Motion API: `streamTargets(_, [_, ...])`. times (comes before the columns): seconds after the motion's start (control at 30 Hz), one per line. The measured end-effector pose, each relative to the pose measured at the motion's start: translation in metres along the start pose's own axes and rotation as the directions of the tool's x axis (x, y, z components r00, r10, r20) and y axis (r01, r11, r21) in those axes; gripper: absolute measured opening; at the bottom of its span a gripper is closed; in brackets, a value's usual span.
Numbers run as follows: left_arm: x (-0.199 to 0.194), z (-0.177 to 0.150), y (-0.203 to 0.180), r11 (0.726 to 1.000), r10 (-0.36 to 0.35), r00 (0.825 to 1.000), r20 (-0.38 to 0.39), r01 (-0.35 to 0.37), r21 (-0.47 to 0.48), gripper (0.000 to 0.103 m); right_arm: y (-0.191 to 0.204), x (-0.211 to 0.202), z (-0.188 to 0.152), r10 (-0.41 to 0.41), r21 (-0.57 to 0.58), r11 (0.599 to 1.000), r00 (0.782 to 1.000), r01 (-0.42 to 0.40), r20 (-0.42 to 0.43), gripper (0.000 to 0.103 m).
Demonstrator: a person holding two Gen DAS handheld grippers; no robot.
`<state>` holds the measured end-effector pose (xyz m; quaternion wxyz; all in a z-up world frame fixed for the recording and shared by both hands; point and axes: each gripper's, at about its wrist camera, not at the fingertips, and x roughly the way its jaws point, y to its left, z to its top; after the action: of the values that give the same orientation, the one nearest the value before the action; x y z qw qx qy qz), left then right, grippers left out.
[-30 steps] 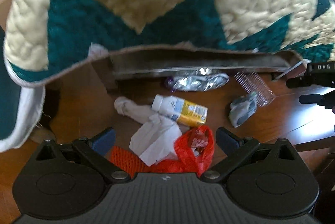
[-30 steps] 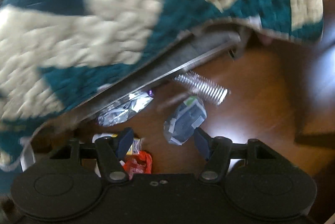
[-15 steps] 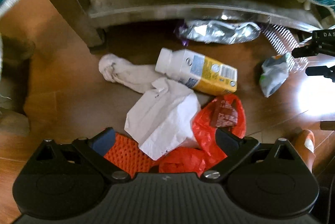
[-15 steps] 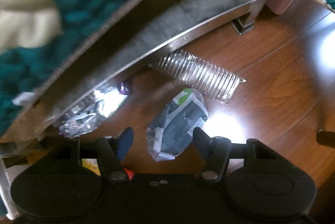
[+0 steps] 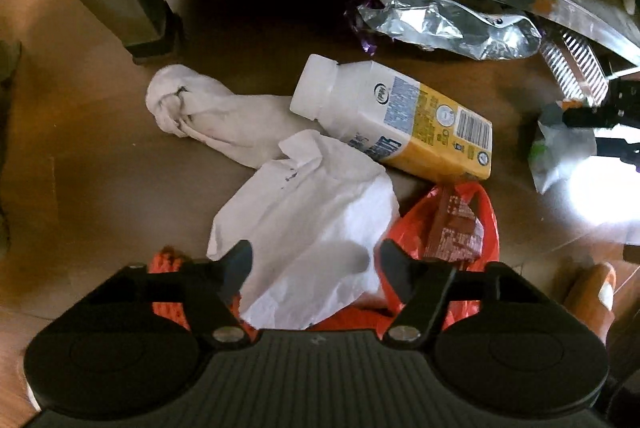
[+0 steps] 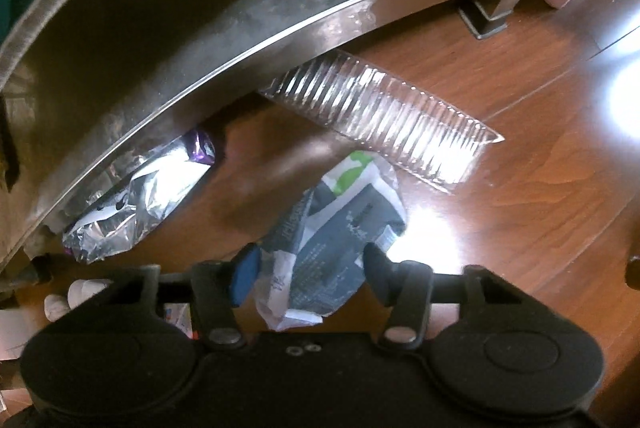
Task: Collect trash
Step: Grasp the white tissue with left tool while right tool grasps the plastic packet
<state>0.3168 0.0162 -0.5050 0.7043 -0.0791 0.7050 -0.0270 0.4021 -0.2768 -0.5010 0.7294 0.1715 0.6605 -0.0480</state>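
Setting: litter is scattered on a wooden floor (image 6: 532, 195) beside the metal base rail (image 6: 304, 27) of a piece of furniture.
Left gripper (image 5: 314, 260): the jaws are spread wide and nothing is held; a crumpled white paper (image 5: 316, 211) is framed between the fingertips.
Right gripper (image 6: 308, 264): the jaws are open wide around a crumpled grey-and-green wrapper (image 6: 340, 211); whether the pads touch it cannot be told.
Trash near the left gripper: a white and yellow drink bottle (image 5: 400, 115) lies on its side, a twisted white tissue (image 5: 208, 115) lies beside its cap, and an orange plastic bag (image 5: 460, 224) is partly covered by the paper.
Trash by the rail: a silver foil bag (image 6: 144, 203) is tucked partly under the rail, and a ribbed clear plastic tray (image 6: 384, 119) lies against it.
Progress: nothing appears to be collected yet; all pieces are seen on the floor.
Risk, paper: only a top fold may be pinched, so the sheet could slip out when lifted.
Risk, bag: the orange bag could be caught along with the paper and dragged.
Risk, wrapper: it is light and springy, so it could be pushed along the slick floor if the jaws close off-centre.
Risk, foil bag: access may be blocked by the rail.
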Motion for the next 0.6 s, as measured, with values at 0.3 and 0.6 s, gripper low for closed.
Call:
streamTargets(0.3, [0.01, -0.001, 0.007, 0.991, -0.097, 0.995, -0.022, 0.095, -0.093, 0.019, 0.006, 0.007, -0.002, -0.025, -0.029, 0.999, 1.0, 0.025, -0.007, 0.007])
streamTargets(0.6, [-0.029, -0.008, 0.011, 0.99, -0.079, 0.997, 0.023, 0.081, -0.117, 0.01, 0.015, -0.03, -0.009, -0.039, -0.143, 0.989, 0.999, 0.04, 0.013, 0.001])
